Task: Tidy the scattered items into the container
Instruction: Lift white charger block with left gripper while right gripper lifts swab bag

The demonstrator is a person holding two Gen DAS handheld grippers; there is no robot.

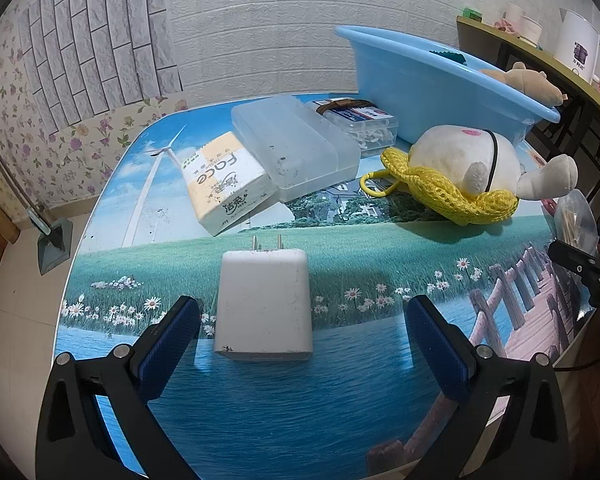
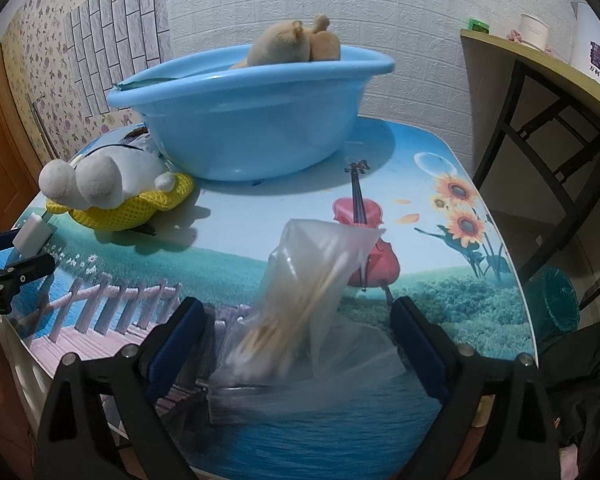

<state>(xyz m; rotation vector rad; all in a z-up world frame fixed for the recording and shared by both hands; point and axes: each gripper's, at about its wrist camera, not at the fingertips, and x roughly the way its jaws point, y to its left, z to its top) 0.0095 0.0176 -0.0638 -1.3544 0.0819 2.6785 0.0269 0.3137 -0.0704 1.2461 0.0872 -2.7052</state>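
Note:
A blue basin [image 1: 428, 80] [image 2: 244, 120] stands at the back of the table with a brown plush bear [image 2: 296, 42] in it. My left gripper [image 1: 300, 320] is open around a white charger plug [image 1: 264, 304] lying on the table. My right gripper [image 2: 298, 320] is open around a clear plastic bag of thin wooden sticks [image 2: 304, 300]. A white plush toy with yellow mesh [image 1: 468, 172] [image 2: 112, 188] lies in front of the basin. A tissue pack [image 1: 226, 182], a clear plastic case [image 1: 296, 144] and a box of cotton swabs [image 1: 360, 120] lie left of the basin.
The table [image 1: 340, 248] has a printed landscape top. A wooden shelf [image 2: 540, 68] with a kettle [image 1: 580, 46] and cups stands to the right. A brick-pattern wall is behind. A dustpan [image 1: 52, 244] lies on the floor left.

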